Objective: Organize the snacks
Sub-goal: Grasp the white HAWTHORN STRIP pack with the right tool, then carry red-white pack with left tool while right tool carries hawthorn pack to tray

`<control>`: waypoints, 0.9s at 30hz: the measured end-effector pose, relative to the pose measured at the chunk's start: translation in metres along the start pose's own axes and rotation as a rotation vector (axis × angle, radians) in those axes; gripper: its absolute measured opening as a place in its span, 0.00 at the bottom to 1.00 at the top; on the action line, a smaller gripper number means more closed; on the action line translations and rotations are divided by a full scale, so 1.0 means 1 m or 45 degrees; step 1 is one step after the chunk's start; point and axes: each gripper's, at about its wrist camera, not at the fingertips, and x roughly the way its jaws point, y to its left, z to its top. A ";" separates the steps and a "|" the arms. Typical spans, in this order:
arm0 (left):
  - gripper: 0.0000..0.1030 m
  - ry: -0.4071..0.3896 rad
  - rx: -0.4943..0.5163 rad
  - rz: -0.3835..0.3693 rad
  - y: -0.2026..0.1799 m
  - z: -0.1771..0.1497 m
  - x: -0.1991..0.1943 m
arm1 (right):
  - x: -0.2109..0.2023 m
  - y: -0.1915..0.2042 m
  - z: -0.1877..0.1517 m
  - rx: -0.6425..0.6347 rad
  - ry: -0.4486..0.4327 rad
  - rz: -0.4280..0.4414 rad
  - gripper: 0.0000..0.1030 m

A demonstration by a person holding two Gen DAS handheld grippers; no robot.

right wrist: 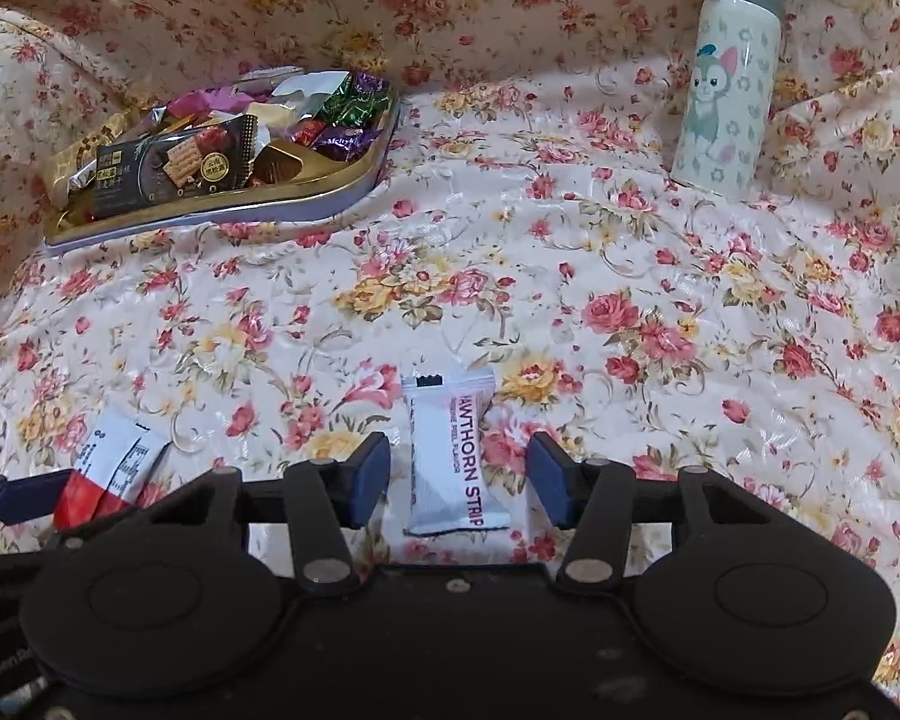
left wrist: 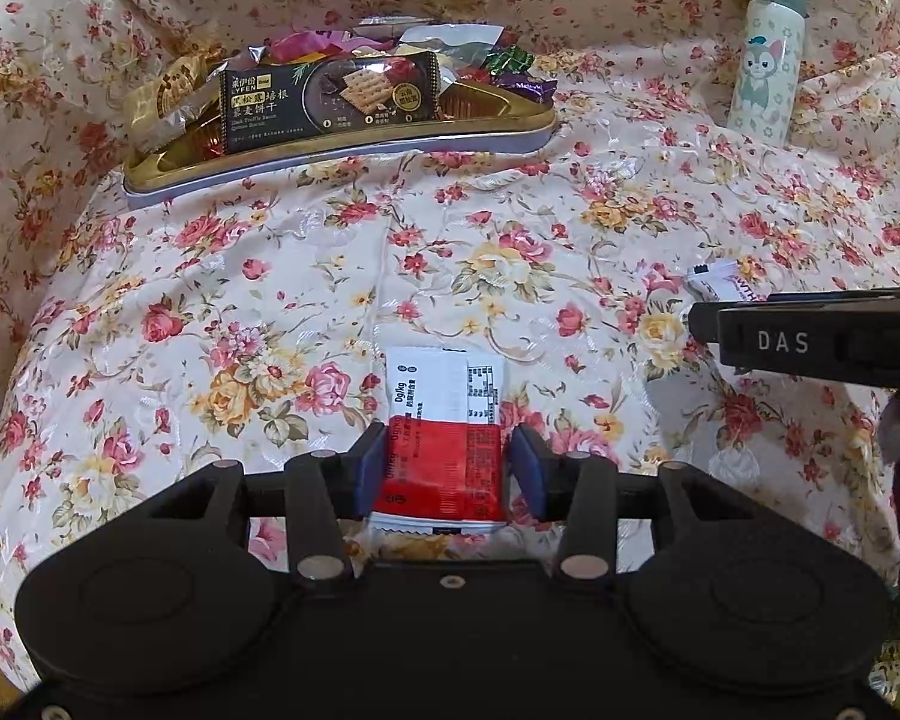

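Observation:
A red and white snack packet [left wrist: 444, 420] lies flat on the floral cloth between the blue pads of my left gripper [left wrist: 450, 468]. The left pad is at its edge and the right pad stands a little off it, so the gripper is open. A white "Hawthorn Strip" packet [right wrist: 450, 456] lies between the pads of my right gripper [right wrist: 459, 480], with a gap on each side; that gripper is open too. A gold tray [left wrist: 342, 150] at the back left holds several wrapped snacks, with a black biscuit packet [left wrist: 330, 99] in front.
A cream bottle with a cartoon cat and a grey-green cap [right wrist: 729, 78] stands at the back right. The floral cloth [right wrist: 630, 312] covers the whole surface and rises in folds behind the tray. The two grippers sit side by side, close together.

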 end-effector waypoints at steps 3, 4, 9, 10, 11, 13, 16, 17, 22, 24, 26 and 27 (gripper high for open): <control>0.54 0.013 -0.001 -0.003 -0.002 0.002 0.002 | 0.000 0.002 0.000 -0.021 -0.010 -0.018 0.45; 0.54 0.016 -0.001 0.002 -0.003 0.002 0.002 | 0.000 0.002 0.000 -0.027 -0.014 -0.021 0.40; 0.55 0.029 -0.014 0.010 -0.003 0.004 0.003 | -0.003 0.000 0.000 -0.030 -0.015 -0.007 0.24; 0.55 0.032 -0.015 0.011 -0.003 0.005 0.003 | -0.003 -0.001 0.000 -0.028 -0.016 -0.004 0.23; 0.55 0.035 -0.015 0.010 -0.003 0.005 0.004 | -0.004 -0.002 -0.001 -0.024 -0.015 0.001 0.23; 0.55 0.040 -0.019 0.010 -0.003 0.006 0.004 | -0.008 -0.004 -0.002 -0.009 -0.009 0.020 0.23; 0.55 0.043 -0.027 0.010 -0.003 0.006 0.004 | -0.015 -0.006 -0.007 0.017 -0.002 0.051 0.22; 0.55 0.043 -0.030 0.010 -0.003 0.006 0.004 | -0.018 -0.007 -0.009 0.025 -0.004 0.058 0.22; 0.45 0.021 -0.050 0.024 0.000 0.005 0.002 | -0.035 -0.011 -0.020 0.063 -0.004 0.091 0.22; 0.43 0.021 -0.073 0.007 0.005 0.006 0.001 | -0.040 -0.013 -0.025 0.082 0.003 0.101 0.22; 0.42 0.022 -0.091 -0.005 0.008 0.007 0.001 | -0.044 -0.016 -0.030 0.102 0.009 0.111 0.22; 0.41 0.025 -0.102 -0.010 0.009 0.007 0.000 | -0.046 -0.016 -0.033 0.111 0.011 0.115 0.22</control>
